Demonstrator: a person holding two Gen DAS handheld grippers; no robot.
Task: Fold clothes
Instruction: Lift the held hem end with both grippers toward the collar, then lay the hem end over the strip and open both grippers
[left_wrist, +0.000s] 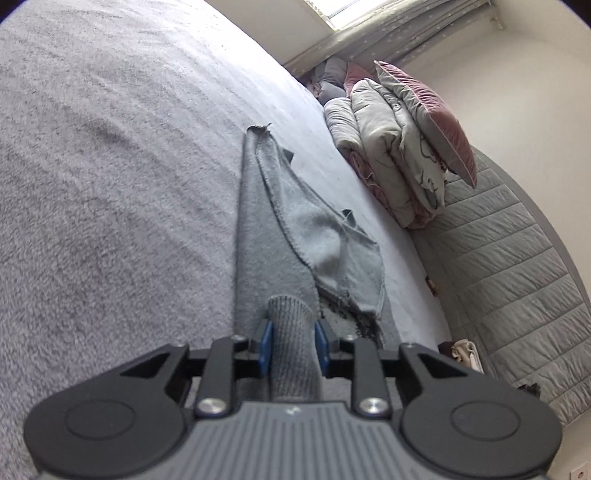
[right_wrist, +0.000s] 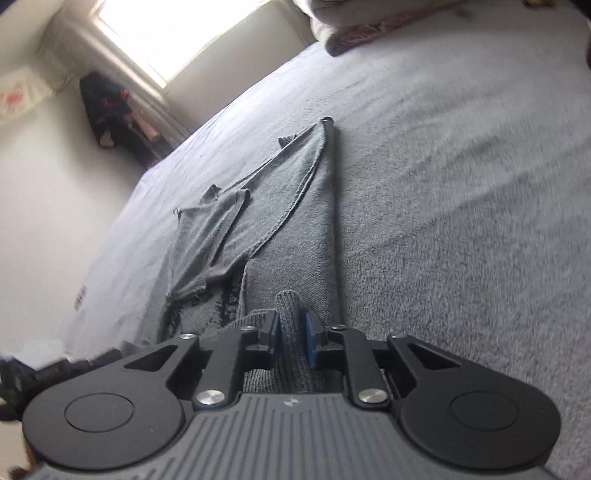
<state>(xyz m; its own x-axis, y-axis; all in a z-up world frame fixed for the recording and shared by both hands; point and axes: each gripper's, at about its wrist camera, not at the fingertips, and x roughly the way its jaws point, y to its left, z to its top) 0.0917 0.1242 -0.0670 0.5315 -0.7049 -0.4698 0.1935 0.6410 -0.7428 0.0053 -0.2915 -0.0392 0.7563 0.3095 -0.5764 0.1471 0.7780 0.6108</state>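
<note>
Clamped between left gripper (left_wrist: 293, 341) pads: a fold of grey knit garment (left_wrist: 273, 221), stretching ahead across the bed (left_wrist: 110, 184). Right gripper (right_wrist: 293, 338) likewise pinching it. Folded duvets (left_wrist: 391, 147) right of the left jaws only; window (right_wrist: 166, 33) upper left of the right jaws.

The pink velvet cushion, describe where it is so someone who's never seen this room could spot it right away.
Find the grey bed and follow it to the quilted grey headboard. A stack of folded grey and pink bedding sits there; the pink velvet cushion leans on top of it, the only smooth, piped-edge piece.
</note>
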